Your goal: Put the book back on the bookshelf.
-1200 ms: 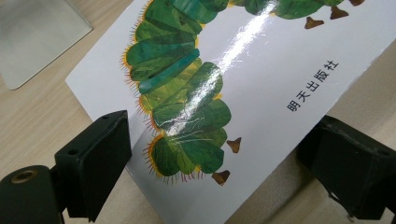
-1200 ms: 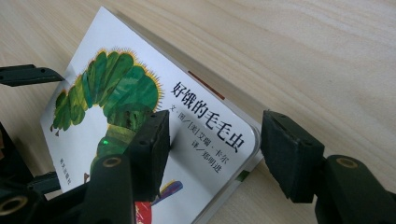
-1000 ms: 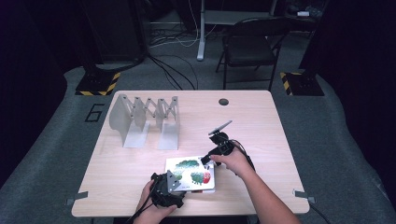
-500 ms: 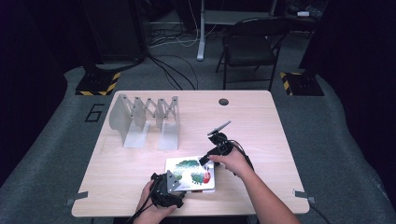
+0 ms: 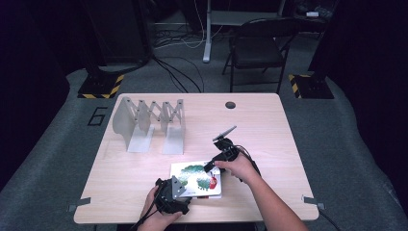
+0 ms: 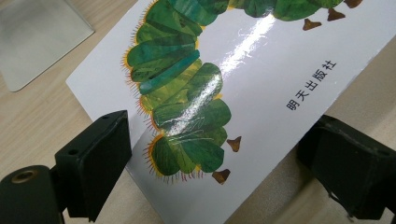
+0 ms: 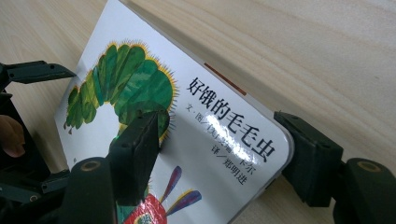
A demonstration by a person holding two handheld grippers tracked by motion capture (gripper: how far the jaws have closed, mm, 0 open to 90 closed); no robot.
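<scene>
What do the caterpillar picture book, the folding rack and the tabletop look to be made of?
White caterpillar picture book: glossy coated card, judging by the glare streak and stiff edge. Grey accordion folding rack: probably matte sheet metal, thin flat plates. Light wooden table: wood-grain laminate or wood, pale streaked surface.

A grey folding rack [image 5: 150, 126] stands far left on the table [image 5: 269, 125]; a black chair [image 5: 257, 48] sits beyond the far edge.

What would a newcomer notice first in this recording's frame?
The glossy white picture book with a green caterpillar on its cover lies near the front edge of the light wooden table, with the left gripper and right gripper open astride its corners. Farther back on the left stands a grey metal accordion file rack.
</scene>
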